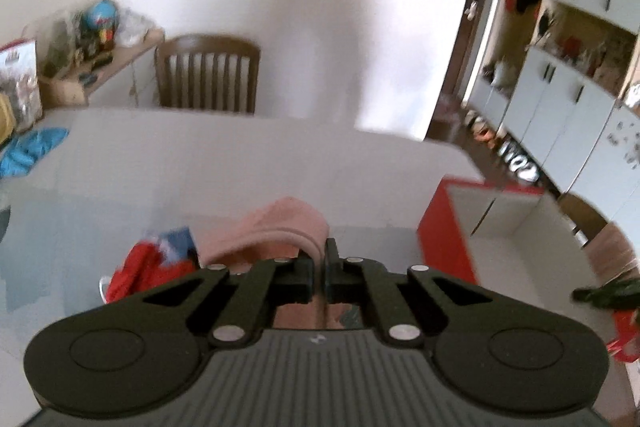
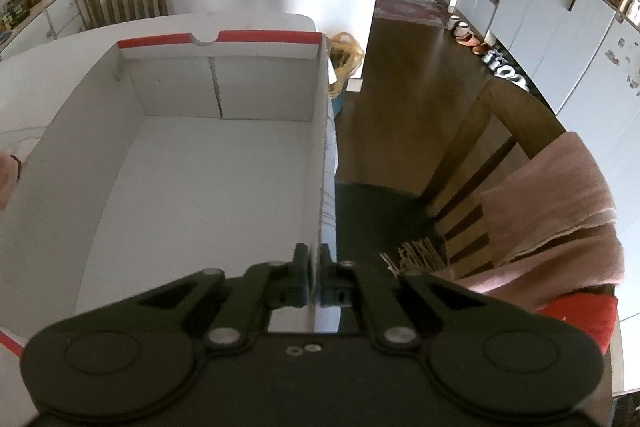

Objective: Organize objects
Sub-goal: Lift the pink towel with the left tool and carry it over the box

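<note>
Pinching pink cloth [image 1: 280, 223] — seemingly lifted, left gripper [image 1: 319, 267]

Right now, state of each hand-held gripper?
Left hand-held gripper: shut on pink cloth.
Right hand-held gripper: shut on box wall.

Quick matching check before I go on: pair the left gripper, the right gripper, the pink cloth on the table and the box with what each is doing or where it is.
Things:
1. left gripper
2. right gripper
3. pink cloth
4. box

States:
A. nothing inside it
B. shut on the box's side wall
C. shut on a fold of cloth
D. bunched on the table, pinched at its edge

Pairs: 1-C, 2-B, 3-D, 4-A
</note>
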